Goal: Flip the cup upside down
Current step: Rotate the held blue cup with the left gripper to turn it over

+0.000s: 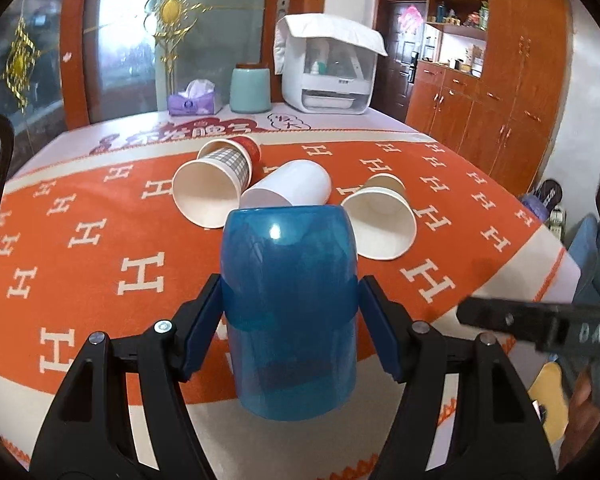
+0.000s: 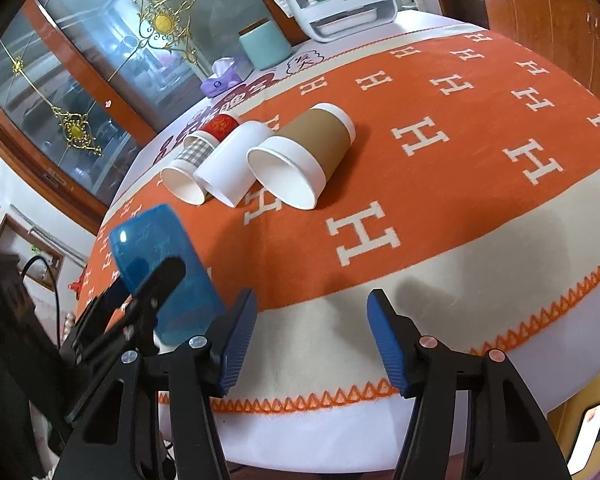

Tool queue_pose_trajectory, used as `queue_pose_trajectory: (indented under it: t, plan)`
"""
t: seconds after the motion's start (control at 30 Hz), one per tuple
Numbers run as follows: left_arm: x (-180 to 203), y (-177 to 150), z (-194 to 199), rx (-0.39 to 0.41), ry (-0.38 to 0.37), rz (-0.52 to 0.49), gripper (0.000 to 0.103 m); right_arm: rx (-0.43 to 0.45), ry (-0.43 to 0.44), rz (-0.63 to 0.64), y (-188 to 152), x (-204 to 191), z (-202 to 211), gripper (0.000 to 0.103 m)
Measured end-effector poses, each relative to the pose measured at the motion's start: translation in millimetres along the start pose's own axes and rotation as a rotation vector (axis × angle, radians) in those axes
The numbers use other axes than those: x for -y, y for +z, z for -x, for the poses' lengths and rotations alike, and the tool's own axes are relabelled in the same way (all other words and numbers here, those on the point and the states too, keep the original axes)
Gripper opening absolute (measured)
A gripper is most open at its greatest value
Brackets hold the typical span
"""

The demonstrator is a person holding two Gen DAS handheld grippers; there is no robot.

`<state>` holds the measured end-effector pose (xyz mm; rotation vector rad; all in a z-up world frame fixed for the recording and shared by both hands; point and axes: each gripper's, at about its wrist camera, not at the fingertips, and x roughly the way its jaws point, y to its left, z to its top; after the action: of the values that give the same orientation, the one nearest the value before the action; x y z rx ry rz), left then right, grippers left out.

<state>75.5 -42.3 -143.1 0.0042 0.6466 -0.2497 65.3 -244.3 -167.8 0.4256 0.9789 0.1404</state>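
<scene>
Clearly inverted, the translucent blue cup (image 1: 290, 312) sits pinched between the two blue pads of the left claw (image 1: 290, 320), its closed base turned up and its open rim facing down, near the front edge of the worktop (image 1: 100, 272). From the right wrist view the same cup (image 2: 156, 256) appears at the left, tilted, with a black finger of the left claw across its side; whether its rim touches the orange blanket with white H letters (image 2: 440, 152) cannot be told.

Just behind it lie four paper cups on their sides, mouths toward the cameras and empty inside: a grey checked cup (image 1: 214, 188), a plain white cup (image 1: 288, 190), a brown-sleeved cup (image 2: 300, 156) and, partly hidden farthest back, a red patterned cup (image 2: 220, 125). The checked and white ones touch.

The right claw (image 2: 310, 336) hangs spread over the worktop's pale front border, holding nothing.

At the far edge stand a purple tissue pack (image 1: 192, 100), a mint green canister (image 1: 251, 90) and a white appliance (image 1: 328, 76) with a cloth draped on top.
</scene>
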Motion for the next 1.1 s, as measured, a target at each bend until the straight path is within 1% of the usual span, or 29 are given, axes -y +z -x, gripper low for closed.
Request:
queue_pose_trajectory:
  t: [0.2, 0.53, 0.77, 0.93, 1.0, 1.1]
  plan:
    - [11.4, -9.4, 12.5, 0.015, 0.01, -0.047, 0.065, -0.008, -0.006, 0.001, -1.9, -4.0, -4.8, 0.055]
    - [19.6, -20.3, 21.8, 0.039, 0.022, -0.09, 0.065, -0.001, -0.006, 0.024, -7.7, -11.4, 0.0, 0.055]
    - [19.0, -22.0, 24.8, 0.016, 0.021, -0.081, 0.065, 0.001, -0.006, 0.036, -10.1, -14.7, 3.3, 0.055]
    - [19.8, -23.9, 25.8, -0.017, 0.021, -0.08, 0.066, 0.001, -0.002, 0.035, -12.1, -14.1, 5.6, 0.055]
    - [20.9, -25.2, 24.7, -0.031, 0.019, -0.084, 0.07, 0.001, 0.0, 0.036, -12.9, -14.2, 6.3, 0.055]
    - [22.2, -27.5, 24.0, -0.042, 0.021, -0.087, 0.072, 0.004, 0.001, 0.039, -14.3, -14.6, 8.6, 0.055]
